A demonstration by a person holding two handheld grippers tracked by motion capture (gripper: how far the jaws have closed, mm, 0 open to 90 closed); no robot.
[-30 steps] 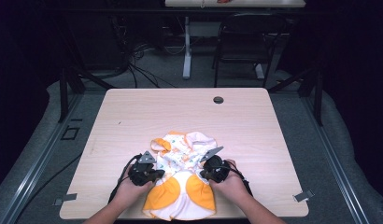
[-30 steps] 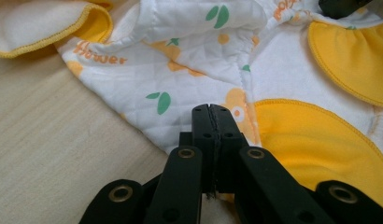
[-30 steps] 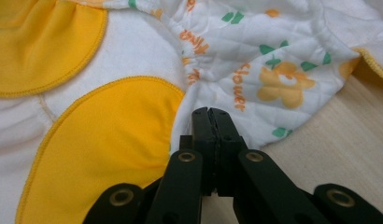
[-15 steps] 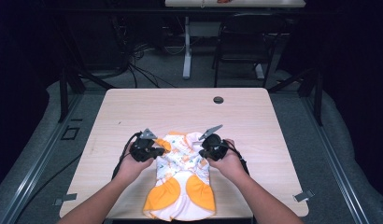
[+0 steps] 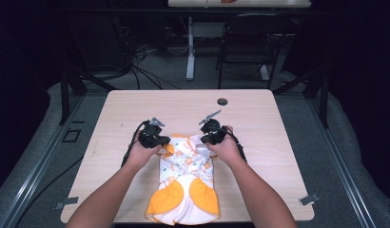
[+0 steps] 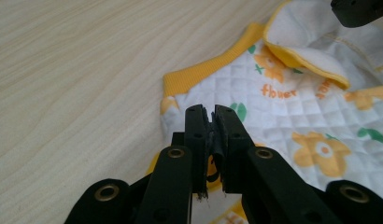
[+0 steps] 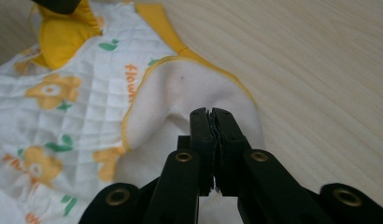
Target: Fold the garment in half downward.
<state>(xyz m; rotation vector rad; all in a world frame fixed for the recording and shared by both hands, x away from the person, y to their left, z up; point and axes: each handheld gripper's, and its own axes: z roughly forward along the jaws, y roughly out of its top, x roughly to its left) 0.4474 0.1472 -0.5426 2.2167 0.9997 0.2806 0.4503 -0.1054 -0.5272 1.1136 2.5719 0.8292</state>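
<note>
At the six o'clock edge of the table [image 5: 112, 123], a small quilted baby garment [image 5: 186, 183] is lying lengthwise, its orange-patched end hanging nearest the person and its collar end pointing toward twelve o'clock, about mid-table. Its upper corners are being flanked by the two grippers: the left gripper [image 5: 154, 137] at about ten o'clock of the cloth, the right gripper [image 5: 211, 134] at about two o'clock. In the left gripper view, the jaws of the left gripper [image 6: 213, 114] are being shown barely parted, having just been opening, with no fabric pinched between them; the right gripper [image 7: 212, 116] is being shown likewise, a hairline gap and nothing held, above the folded-over white lining [image 7: 189, 98]. The garment is being judged light, soft and limp, likely to sag and bunch when lifted; the firmer yellow ribbed trim [image 6: 203, 70] at the shoulders is being judged the best place to be pinched. Farther off, near twelve o'clock, a small dark disc [image 5: 222, 101] is resting on the tabletop.
</note>
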